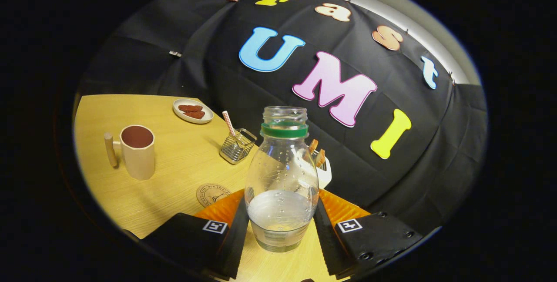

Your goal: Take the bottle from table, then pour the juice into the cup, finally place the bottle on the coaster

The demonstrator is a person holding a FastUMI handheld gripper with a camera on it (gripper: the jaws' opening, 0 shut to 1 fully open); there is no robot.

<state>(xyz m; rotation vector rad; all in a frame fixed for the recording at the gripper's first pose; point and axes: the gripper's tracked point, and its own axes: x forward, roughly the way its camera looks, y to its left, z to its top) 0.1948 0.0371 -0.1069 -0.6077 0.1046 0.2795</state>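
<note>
A clear plastic bottle (280, 173) with a green neck ring and no cap stands upright between my fingers, with clear liquid filling its lower third. My gripper (280, 197) is shut on the bottle, one pad pressed against each side of its lower body. Its base is at or just above the wooden table (174, 173); I cannot tell which. A round cork coaster (213, 194) lies just ahead of the left finger. Farther left stands a beige cup (137, 151) with a wooden handle and a dark reddish inside.
A small wire basket (237, 145) holding a striped straw stands beyond the coaster. A white plate (192, 111) with brown snacks lies at the back of the table. Behind the bottle sits a white container (323, 171) with brown sticks. The black booth wall rises close behind.
</note>
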